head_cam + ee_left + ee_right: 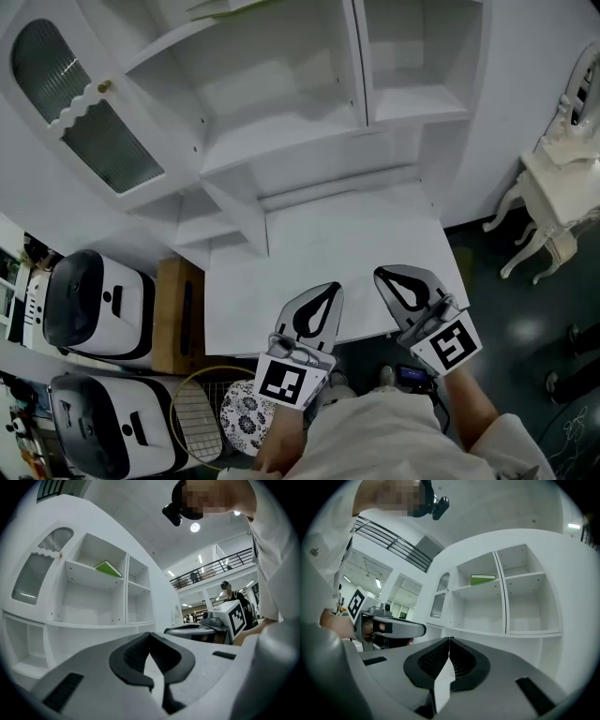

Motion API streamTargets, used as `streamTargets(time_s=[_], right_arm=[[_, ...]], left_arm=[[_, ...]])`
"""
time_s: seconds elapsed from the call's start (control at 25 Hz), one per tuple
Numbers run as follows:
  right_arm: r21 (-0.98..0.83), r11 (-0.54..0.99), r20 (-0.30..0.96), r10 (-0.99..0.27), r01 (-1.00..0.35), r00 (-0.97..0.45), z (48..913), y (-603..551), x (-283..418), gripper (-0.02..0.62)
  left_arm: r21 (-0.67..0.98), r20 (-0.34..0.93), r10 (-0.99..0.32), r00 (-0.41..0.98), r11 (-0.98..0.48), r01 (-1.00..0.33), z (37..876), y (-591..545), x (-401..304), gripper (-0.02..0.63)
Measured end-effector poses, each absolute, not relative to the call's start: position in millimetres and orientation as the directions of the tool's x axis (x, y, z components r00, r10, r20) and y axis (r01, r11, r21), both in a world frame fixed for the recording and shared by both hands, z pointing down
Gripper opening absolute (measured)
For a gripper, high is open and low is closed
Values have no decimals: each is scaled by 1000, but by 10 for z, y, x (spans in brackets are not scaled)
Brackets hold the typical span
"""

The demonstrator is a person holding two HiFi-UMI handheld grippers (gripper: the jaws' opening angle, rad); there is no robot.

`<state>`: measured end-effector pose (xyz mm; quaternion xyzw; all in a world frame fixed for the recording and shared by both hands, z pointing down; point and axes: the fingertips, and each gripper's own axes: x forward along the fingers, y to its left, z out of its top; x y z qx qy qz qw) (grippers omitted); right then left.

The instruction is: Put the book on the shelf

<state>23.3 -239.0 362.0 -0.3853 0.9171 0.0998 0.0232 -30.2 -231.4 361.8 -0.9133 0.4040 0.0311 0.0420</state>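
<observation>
A green book (108, 568) lies flat on an upper shelf of the white shelf unit (281, 103); the right gripper view shows the book (483, 579) in the same compartment. In the head view only a greenish edge shows at the top. Both grippers hover over the front edge of the white desk (309, 253), well below and away from the book. My left gripper (325, 289) is shut with nothing in it, its tips meeting (149, 634). My right gripper (382, 275) is shut and empty too (449, 640).
A cabinet door with a glass pane (80, 112) stands open at the left. Two white machines (94, 305), a wooden box (178, 314) and a racket (202, 412) sit on the floor at the left. A white ornate table (562, 183) stands at the right.
</observation>
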Motion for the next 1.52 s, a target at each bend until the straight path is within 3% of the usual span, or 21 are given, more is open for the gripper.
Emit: streamTargets(time_s=[0.6,0.88,1.52], right_arm=[[61,796,-55,-600,-602,-798,4176,-1965,285,18],[60,794,40,-608,-605,-793,4326,-1593,58,18],[18,758,102,-650,-651,-753,4570,-217,-529,17]], left_arm=[[1,-22,-789,615,-615,-789,4251,-1781,-115,3],[-10,-46,-799,599,-599,-801,4227,-1438,-385,3],[70,-51,-721,691,-693,-717,4562,-316,-790,3]])
